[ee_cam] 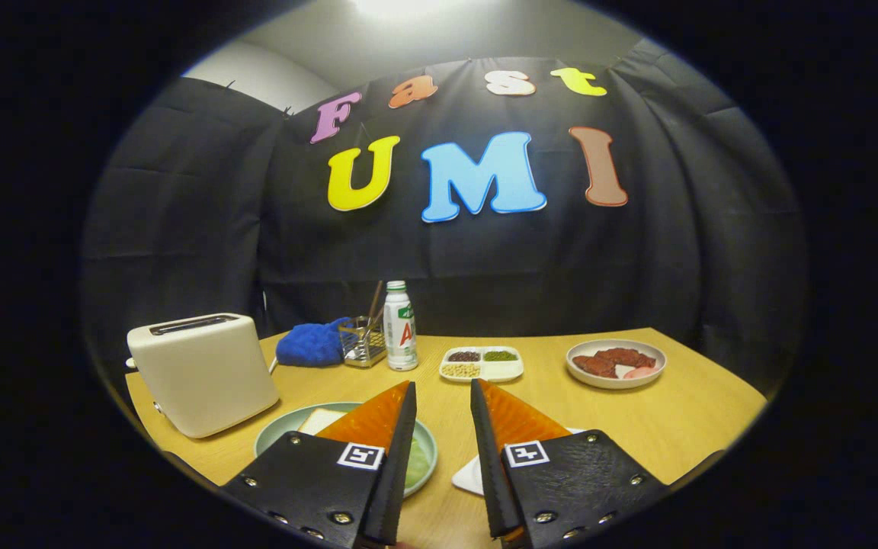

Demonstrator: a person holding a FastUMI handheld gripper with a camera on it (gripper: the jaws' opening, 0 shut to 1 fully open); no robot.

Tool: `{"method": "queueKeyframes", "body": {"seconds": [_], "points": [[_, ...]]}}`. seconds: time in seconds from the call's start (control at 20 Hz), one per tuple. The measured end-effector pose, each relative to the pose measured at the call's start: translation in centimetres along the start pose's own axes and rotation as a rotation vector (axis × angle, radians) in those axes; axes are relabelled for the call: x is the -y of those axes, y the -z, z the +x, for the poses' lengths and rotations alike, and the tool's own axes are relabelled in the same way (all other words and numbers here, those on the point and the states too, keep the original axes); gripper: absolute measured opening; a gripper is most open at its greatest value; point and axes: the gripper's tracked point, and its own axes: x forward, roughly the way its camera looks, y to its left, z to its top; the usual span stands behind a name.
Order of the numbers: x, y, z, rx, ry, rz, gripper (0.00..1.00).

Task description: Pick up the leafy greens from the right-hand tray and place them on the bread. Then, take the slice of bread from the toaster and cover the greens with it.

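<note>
tool (443,393): fingers spread apart with a clear gap between them, nothing pinched, just bare tabletop showing in the gap. It's up above the near edge of the tabletop.

tabletop (683,427): yellowish wood, everything sits on it.

green plate (286,431): just under and behind the left finger. There's a pale slice of bread (321,419) on it, and some light green leafy greens (414,461) peeking out beside the inner edge of that finger, so the greens look to be on the plate already. Most of the plate is hidden by the finger.

white tray (469,476): a corner of it pokes out next to the right finger; the rest is covered, can't tell what's on it.

toaster (203,374): cream-coloured, off to the left beyond the plate, slot on top. Can't make out whether there's bread in the slot from this angle.

back row: blue cloth (311,345), then a clear holder with sticks (361,339), then a white bottle (399,326) standing upright, all close together.

divided dish (482,364): just right of the bottle, beans or seeds in its compartments.

round plate (616,363): farther right, reddish meat slices on it.
</note>
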Motion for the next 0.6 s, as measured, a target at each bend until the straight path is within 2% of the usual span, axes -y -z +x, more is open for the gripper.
{"method": "queueKeyframes", "body": {"seconds": [0.05, 0.1, 0.15, 0.3, 0.45, 0.6], "points": [[1.5, -0.6, -0.5, 0.017, 0.016, -0.012, 0.43], [2.4, -1.1, -1.1, 0.038, -0.006, -0.040, 0.43], [2.9, -1.1, -1.6, 0.023, -0.031, -0.080, 0.43], [8.1, 0.1, -3.4, -0.045, 0.005, -0.172, 0.44], [13.0, -0.6, -5.5, -0.028, 0.022, -0.113, 0.43], [19.8, -1.1, -7.3, 0.016, 0.092, -0.094, 0.43]]}}
